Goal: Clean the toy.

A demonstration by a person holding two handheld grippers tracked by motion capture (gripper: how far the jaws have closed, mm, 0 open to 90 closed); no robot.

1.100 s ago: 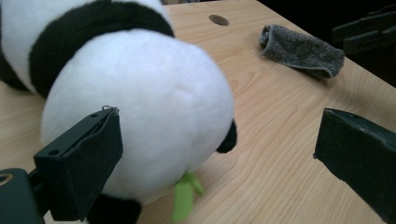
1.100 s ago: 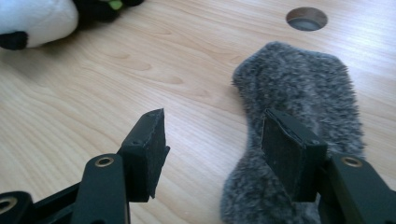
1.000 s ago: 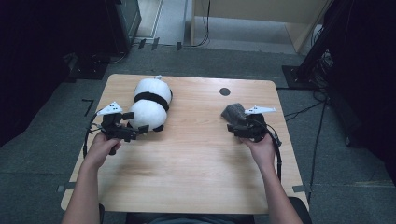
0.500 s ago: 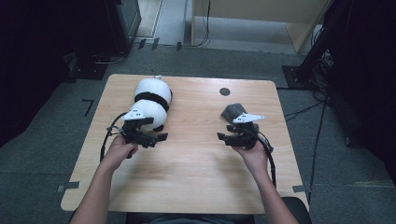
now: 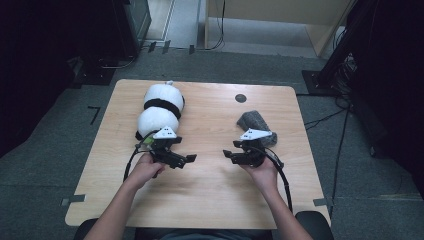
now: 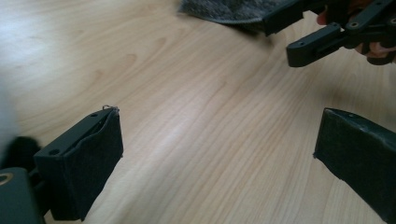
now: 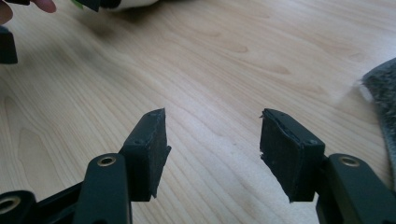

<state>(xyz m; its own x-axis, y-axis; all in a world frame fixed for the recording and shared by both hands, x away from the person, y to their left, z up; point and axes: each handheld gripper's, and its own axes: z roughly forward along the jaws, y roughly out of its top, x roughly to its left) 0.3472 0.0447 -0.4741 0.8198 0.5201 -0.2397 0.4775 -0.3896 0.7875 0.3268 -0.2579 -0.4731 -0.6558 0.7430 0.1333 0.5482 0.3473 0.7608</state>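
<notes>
The grey cloth [image 5: 256,125] lies crumpled on the table [image 5: 210,200], just beyond the right gripper [image 5: 231,155] and well to the right of the white plush toy [image 5: 159,110]. The right gripper's jaws stand apart over bare wood with nothing between them; its own view has the cloth's edge [image 7: 380,93] just off to the side. The left gripper [image 5: 189,159], near the cloth's left and just in front of the toy, is spread wide, empty too, facing the right gripper [image 6: 327,32].

overhead view faces down; tool views skim the shared table [image 5: 210,200].
</notes>
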